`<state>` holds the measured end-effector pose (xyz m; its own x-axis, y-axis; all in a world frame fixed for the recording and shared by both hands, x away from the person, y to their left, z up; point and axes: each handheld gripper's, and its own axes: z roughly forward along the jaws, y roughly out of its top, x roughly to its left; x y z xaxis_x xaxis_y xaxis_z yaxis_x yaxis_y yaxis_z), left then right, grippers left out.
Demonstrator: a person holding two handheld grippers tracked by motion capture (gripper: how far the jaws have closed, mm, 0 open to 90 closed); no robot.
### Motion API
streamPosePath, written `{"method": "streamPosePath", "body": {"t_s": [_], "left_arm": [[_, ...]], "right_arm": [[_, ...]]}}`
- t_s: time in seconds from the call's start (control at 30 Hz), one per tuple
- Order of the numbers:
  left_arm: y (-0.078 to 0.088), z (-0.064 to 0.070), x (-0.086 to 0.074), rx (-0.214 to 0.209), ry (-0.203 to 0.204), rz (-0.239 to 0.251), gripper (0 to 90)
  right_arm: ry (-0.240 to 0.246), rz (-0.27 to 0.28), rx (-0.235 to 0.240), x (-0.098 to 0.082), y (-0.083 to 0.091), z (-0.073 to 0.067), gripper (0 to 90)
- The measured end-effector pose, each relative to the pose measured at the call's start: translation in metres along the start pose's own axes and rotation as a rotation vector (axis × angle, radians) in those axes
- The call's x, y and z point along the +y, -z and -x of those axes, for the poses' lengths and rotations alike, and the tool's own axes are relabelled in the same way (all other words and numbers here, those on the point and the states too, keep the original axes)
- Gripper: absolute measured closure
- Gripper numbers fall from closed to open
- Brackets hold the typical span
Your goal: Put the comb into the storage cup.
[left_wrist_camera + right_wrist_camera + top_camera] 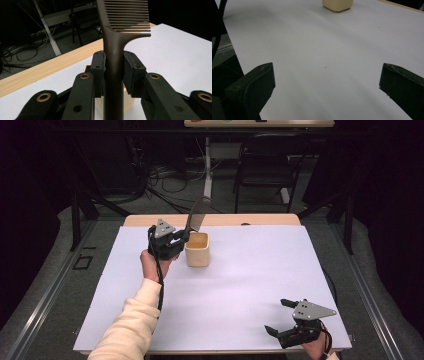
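A dark brown comb (196,215) stands nearly upright with its toothed end up. My left gripper (181,240) is shut on the comb's handle (113,72), right beside the cream square cup (197,249) at the back of the table. The cup's rim (127,100) lies just below the jaws, with the handle's lower end over it. My right gripper (279,316) rests open near the front right corner of the table, nothing between its fingers (252,87). The cup (337,4) sits far off ahead of it.
A white sheet (240,285) covers the wooden table (220,220). Beyond the far edge stand a black chair (265,165), a white table leg (207,165) and loose cables on the floor.
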<state>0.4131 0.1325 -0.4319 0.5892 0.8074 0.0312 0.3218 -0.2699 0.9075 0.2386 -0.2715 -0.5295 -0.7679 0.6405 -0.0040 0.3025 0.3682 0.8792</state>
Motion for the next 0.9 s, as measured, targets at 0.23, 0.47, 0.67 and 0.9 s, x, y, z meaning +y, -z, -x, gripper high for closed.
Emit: {"method": "streamPosePath", "body": {"t_s": [0.23,0.47,0.67,0.9], "left_arm": [[-0.003,0.001,0.003,0.000,-0.002,0.020,71.8],[-0.005,0.000,0.006,0.002,0.005,0.034,71.9],[-0.006,0.000,0.012,0.004,0.000,0.052,71.8],[-0.011,0.002,0.015,0.008,-0.002,0.059,71.9]], "right_arm": [[0.002,-0.001,0.000,0.000,0.000,0.000,0.0],[0.003,-0.005,0.001,0.000,0.000,-0.001,0.0],[0.004,-0.003,0.001,0.000,0.000,-0.001,0.0],[0.004,-0.006,0.002,0.000,0.000,0.000,0.0]]}}
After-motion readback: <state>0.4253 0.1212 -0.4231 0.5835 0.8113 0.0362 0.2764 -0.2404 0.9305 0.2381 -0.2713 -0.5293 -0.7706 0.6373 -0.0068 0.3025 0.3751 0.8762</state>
